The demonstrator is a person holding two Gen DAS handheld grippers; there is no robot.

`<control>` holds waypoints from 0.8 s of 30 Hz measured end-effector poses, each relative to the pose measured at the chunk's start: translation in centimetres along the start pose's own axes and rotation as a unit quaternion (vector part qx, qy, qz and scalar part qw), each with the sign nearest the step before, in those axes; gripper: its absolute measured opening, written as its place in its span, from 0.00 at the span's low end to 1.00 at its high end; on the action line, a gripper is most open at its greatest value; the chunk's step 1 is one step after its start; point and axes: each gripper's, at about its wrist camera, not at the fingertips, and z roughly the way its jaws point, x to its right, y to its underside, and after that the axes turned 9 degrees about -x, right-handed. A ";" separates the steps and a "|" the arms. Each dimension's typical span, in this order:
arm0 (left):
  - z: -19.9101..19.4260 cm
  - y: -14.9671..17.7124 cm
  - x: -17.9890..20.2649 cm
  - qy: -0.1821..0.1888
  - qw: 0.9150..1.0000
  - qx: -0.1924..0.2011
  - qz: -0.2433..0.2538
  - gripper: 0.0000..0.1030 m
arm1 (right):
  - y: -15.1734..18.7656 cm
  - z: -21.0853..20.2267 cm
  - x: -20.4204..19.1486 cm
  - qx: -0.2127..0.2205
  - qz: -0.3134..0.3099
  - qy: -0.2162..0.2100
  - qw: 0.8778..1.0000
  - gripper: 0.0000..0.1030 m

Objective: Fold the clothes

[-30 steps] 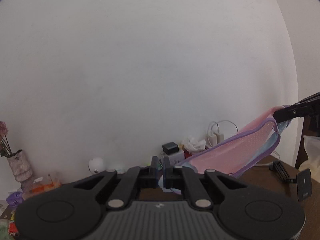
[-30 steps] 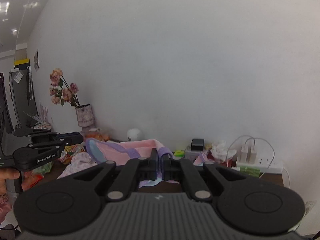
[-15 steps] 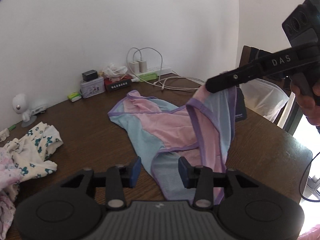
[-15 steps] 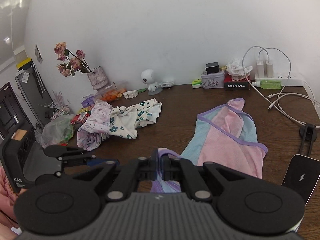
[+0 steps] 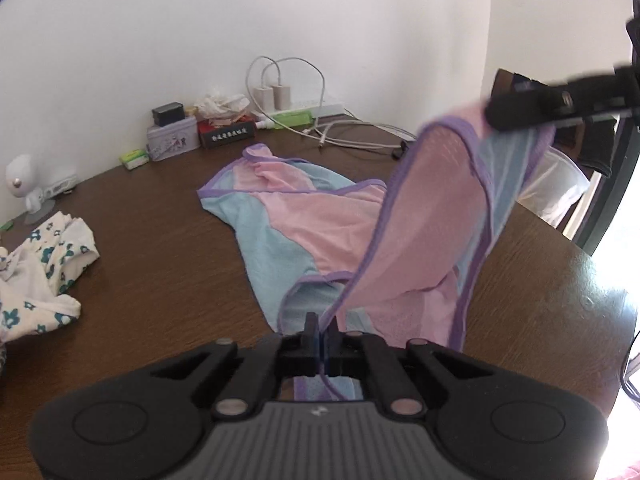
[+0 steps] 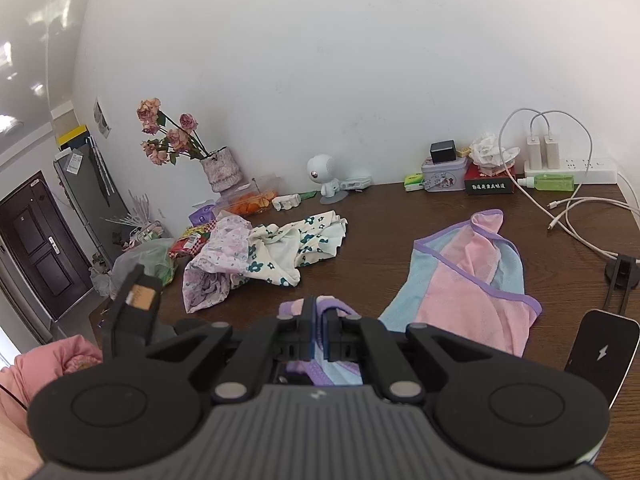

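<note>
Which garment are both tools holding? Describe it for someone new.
On the brown table, right of the floral clothes pile, lies a mesh garment, partly lifted. Unlike the florals, it has plain pink and light-blue panels with purple trim.

The pink-and-blue garment (image 5: 332, 216) looks like thin mesh cloth, matt, with purple trim. The table (image 5: 160, 248) is dark grainy wood. The grippers look like matt black plastic.

White Chinese characters, too small to read, mark the dark box (image 6: 489, 185); a lightning-bolt sign marks the black charging stand (image 6: 602, 352).
</note>
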 end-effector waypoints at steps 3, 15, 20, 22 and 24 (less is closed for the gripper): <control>-1.5 -0.7 -1.5 -0.029 0.999 0.017 -0.007 0.00 | 2.0 0.6 1.4 -0.038 0.021 -0.016 0.999 0.03; -0.6 -13.9 -6.0 -0.192 0.980 0.034 0.042 0.01 | -11.0 7.4 6.4 -0.054 0.061 0.082 0.993 0.02; -6.2 -26.5 -9.2 -0.280 0.944 0.177 -0.009 0.01 | -26.0 5.8 2.5 0.045 -0.042 0.210 0.976 0.02; -9.8 -29.4 -9.4 -0.302 0.924 0.234 -0.012 0.01 | -30.2 3.9 -0.2 0.091 -0.096 0.249 0.959 0.02; -13.1 -31.4 -9.2 -0.329 0.901 0.283 0.001 0.01 | -32.6 1.7 -2.4 0.137 -0.120 0.256 0.949 0.02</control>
